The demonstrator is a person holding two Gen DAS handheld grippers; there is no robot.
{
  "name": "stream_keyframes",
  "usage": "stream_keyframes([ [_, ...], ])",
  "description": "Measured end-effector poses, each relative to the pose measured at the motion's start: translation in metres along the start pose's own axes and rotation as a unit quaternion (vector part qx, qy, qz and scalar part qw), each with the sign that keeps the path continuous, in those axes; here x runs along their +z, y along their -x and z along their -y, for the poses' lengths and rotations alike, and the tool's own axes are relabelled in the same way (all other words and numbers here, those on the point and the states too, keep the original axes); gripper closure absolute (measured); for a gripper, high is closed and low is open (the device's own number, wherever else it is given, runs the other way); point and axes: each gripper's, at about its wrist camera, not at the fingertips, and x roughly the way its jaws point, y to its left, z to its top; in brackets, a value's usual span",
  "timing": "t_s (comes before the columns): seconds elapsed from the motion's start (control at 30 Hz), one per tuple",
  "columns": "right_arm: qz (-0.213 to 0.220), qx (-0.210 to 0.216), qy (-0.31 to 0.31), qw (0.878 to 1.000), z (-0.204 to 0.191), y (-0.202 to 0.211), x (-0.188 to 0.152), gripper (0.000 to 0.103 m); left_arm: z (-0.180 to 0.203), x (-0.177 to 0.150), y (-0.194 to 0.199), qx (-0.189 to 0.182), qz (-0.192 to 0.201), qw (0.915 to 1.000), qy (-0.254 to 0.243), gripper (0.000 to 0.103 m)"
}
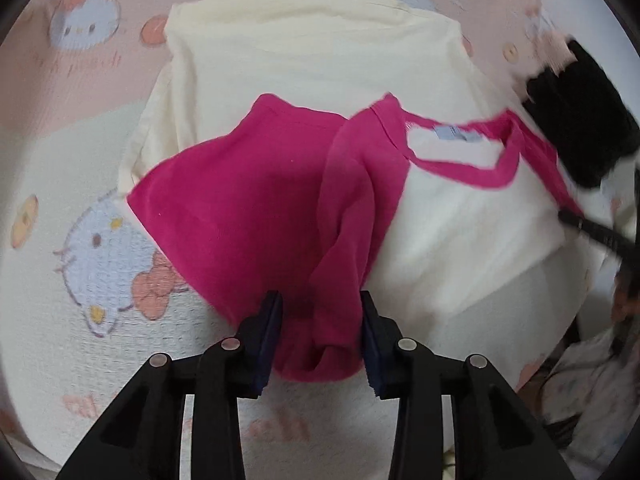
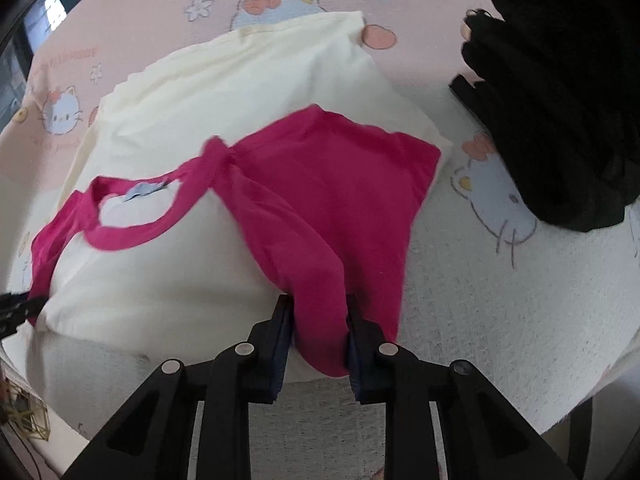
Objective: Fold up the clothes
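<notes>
Pink-sleeved shirt (image 1: 256,216) in both down-tilted grippers

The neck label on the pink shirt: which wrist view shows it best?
The left wrist view: the label sits flat and unobstructed inside the pink shirt's collar. In the right wrist view the label is tilted, blurrier and partly tucked under the collar.

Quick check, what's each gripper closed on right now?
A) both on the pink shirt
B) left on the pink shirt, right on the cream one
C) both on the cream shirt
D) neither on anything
A: the left gripper and the right gripper each have a bunched sleeve of the pink shirt pinched between their fingers; the cream shirt lies underneath, ungripped.
</notes>
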Motion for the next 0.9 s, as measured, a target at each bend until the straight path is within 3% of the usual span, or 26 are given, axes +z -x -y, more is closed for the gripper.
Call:
stream_keyframes([
  [0.07,0.000,-0.013,0.010,1.000,-0.003,0.000,-0.001,0.082,0.008,-0.004,0.001,0.021,0.005,0.9993,-0.030,0.068],
  [0.33,-0.007,-0.014,0.000,1.000,-0.001,0.000,-0.001,0.082,0.008,-0.012,0.009,0.023,0.019,0.9987,-0.041,0.068],
  [0.43,0.007,-0.033,0.044,0.998,-0.011,0.005,-0.003,0.070,0.017,-0.014,0.014,0.045,0.024,0.9964,-0.068,0.067],
  [0.5,0.020,-0.070,0.080,0.994,-0.021,0.010,-0.008,0.049,0.027,-0.015,0.020,0.064,0.031,0.9930,-0.094,0.063],
  [0.53,0.033,-0.091,0.103,0.990,-0.028,0.014,-0.011,0.036,0.031,-0.014,0.024,0.073,0.038,0.9909,-0.107,0.056],
  [0.57,0.048,-0.103,0.125,0.986,-0.035,0.018,-0.013,0.033,0.036,-0.014,0.028,0.081,0.044,0.9884,-0.120,0.049],
  [0.63,0.074,-0.116,0.165,0.977,-0.047,0.026,-0.019,0.033,0.043,-0.015,0.036,0.097,0.059,0.9824,-0.149,0.020],
  [0.73,0.102,-0.130,0.222,0.961,-0.064,0.035,-0.030,0.031,0.061,-0.011,0.040,0.129,0.077,0.9678,-0.202,0.020],
  [0.9,0.097,-0.155,0.298,0.937,-0.075,0.029,-0.048,0.030,0.083,-0.021,0.032,0.208,0.089,0.9252,-0.305,0.020],
])
